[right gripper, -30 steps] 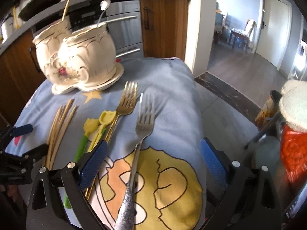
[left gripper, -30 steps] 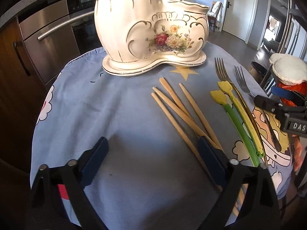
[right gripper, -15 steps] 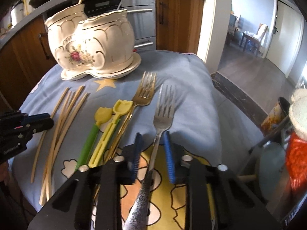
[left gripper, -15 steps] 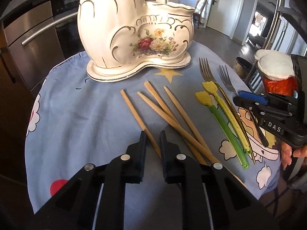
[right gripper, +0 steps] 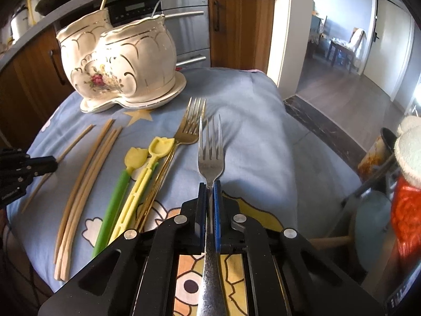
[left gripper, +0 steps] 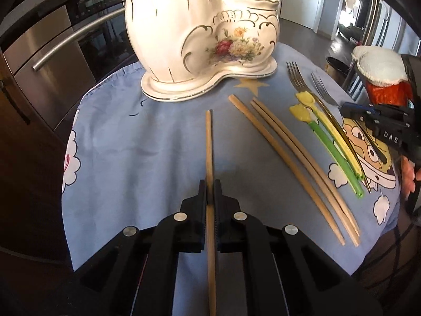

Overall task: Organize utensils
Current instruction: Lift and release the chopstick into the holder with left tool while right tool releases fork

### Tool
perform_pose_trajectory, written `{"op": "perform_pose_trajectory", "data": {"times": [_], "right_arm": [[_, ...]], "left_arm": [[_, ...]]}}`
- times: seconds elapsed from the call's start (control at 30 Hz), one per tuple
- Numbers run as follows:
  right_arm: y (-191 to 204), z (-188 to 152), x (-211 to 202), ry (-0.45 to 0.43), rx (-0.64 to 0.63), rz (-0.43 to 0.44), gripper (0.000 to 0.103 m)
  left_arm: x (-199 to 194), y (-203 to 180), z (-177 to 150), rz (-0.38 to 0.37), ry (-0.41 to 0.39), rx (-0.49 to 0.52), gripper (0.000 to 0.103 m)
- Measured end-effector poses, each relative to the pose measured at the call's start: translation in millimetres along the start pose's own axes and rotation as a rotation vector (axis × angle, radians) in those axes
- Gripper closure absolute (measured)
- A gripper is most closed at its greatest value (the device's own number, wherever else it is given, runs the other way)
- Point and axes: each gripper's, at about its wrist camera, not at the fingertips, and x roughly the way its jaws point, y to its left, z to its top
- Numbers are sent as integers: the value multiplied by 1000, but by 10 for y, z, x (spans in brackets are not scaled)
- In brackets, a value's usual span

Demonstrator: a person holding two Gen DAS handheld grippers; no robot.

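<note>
Left gripper: the left gripper is closed tight on a single pale wooden chopstick, pinched partway along its length so the front half juts up the middle of the frame towards the holder.
Right gripper: the right gripper is clamped on the neck of a silver steel fork, just below the tines – a grip there probably keeps the heavier head from swinging.
Holder: a white glazed ceramic utensil holder with gilt scallops and a painted rose spray stands on its own moulded base in the upper centre of the left view; two bulbous compartments, one taller than the other. In the right view, two thin handles already poke out of its tops.
Why one each: judging from the task, each hand takes one kind of utensil, likely bound for separate compartments; which goes where I cannot tell.
Still on the cloth: three more wooden chopsticks lie in a loose slanted bundle at centre right of the left view, smooth and tapered.
Plastic pieces: a green-stemmed and a yellow tulip-headed plastic utensil lie side by side at lower left of the right view, matt and ribbed.
Gold fork: a gold-toned metal fork lies just beside them, partly under the yellow one.
Surface: a soft blue cartoon-print cloth – it sags at the edges.
</note>
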Motion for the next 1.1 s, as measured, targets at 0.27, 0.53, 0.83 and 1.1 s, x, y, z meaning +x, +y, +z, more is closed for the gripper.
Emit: {"op": "perform_pose_trajectory", "data": {"times": [0.27, 0.53, 0.83, 1.1], "right_arm": [[-19, 20, 30, -7, 8, -8, 96], [-21, 33, -154, -102, 14, 4, 97], [146, 54, -513, -305, -60, 44, 97], [263, 19, -771, -471, -121, 26, 97]], "left_arm": [[14, -9, -14, -8, -21, -8, 94], [-69, 47, -42, -26, -99, -8, 98], [-439, 136, 7, -57, -275, -25, 98], [-731, 190, 0, -67, -438, -37, 98]]}}
